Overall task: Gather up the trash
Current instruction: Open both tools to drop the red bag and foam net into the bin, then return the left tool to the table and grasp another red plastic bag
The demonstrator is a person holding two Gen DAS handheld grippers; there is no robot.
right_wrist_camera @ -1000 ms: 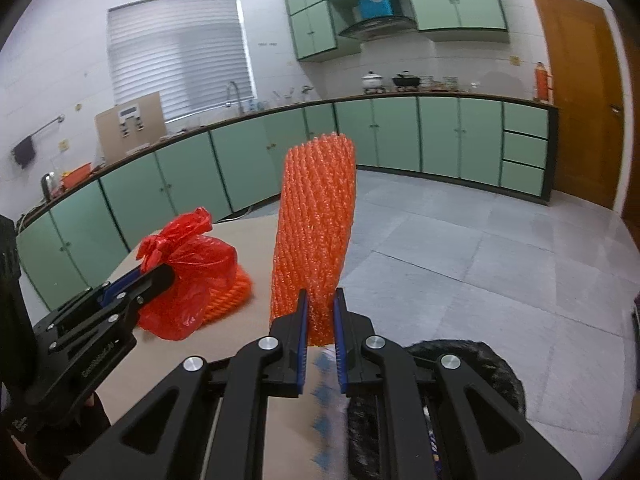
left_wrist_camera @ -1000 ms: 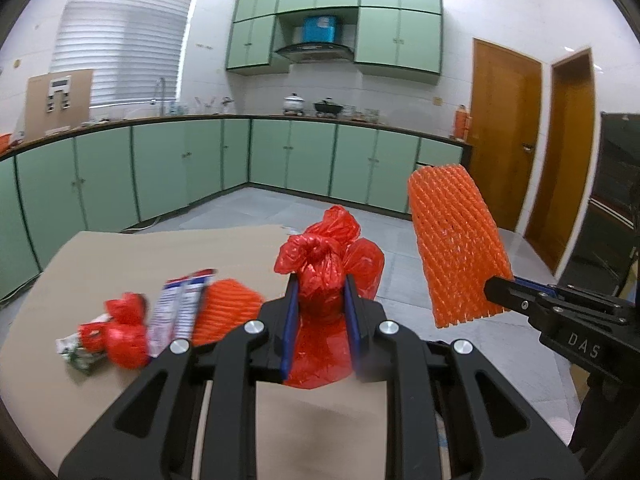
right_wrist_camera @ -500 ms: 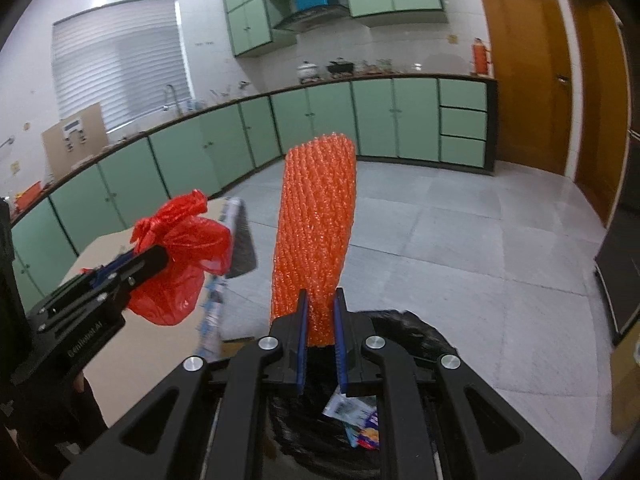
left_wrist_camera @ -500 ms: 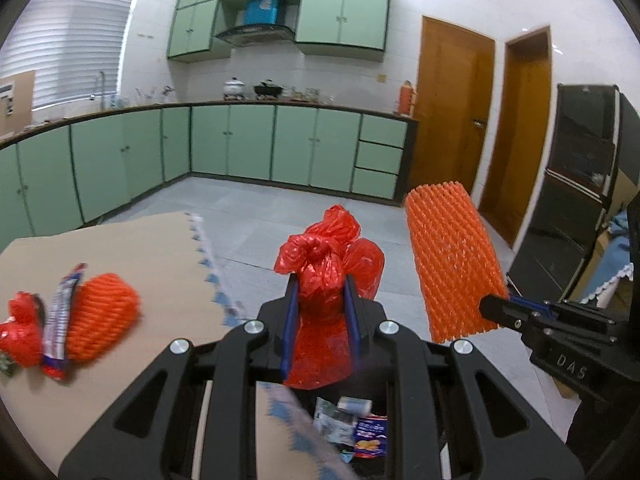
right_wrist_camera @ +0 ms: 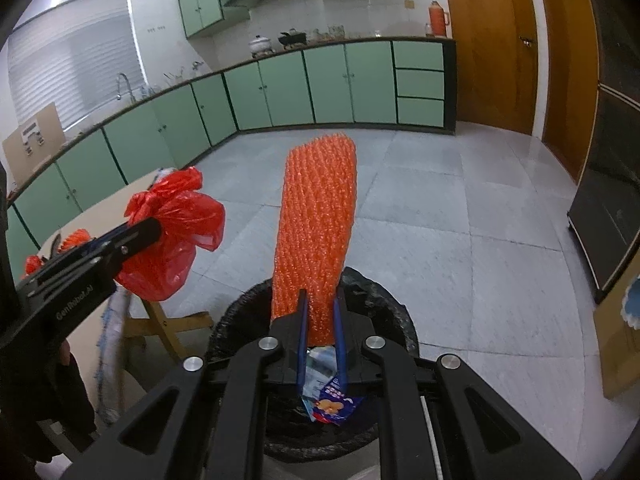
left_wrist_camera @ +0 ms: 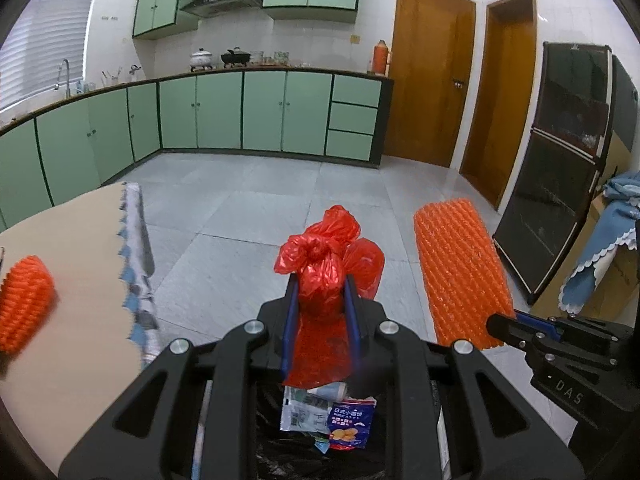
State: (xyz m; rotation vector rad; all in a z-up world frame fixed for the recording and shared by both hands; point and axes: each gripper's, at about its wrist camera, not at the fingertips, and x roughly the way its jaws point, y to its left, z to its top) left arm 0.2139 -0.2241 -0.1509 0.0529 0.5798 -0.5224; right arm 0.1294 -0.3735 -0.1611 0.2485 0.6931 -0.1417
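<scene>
My left gripper [left_wrist_camera: 319,286] is shut on a knotted red plastic bag [left_wrist_camera: 326,256] and holds it above the black-lined trash bin [left_wrist_camera: 304,452]. My right gripper [right_wrist_camera: 320,300] is shut on an orange foam net sleeve [right_wrist_camera: 318,216], which stands upright over the same bin [right_wrist_camera: 384,300]. The bin holds snack wrappers [left_wrist_camera: 348,424]. The red bag also shows at the left of the right wrist view [right_wrist_camera: 172,232], and the sleeve at the right of the left wrist view [left_wrist_camera: 460,268].
A tan table [left_wrist_camera: 76,272] lies to the left with another orange net piece [left_wrist_camera: 24,300] on it. Its wooden legs [right_wrist_camera: 164,324] stand beside the bin. Green cabinets [left_wrist_camera: 260,112], wooden doors [left_wrist_camera: 432,80] and a dark cabinet [left_wrist_camera: 568,168] ring the tiled floor.
Both grippers have swung right, off the table and over the trash bin, each still holding its item. The bin's contents have come into view below them.
</scene>
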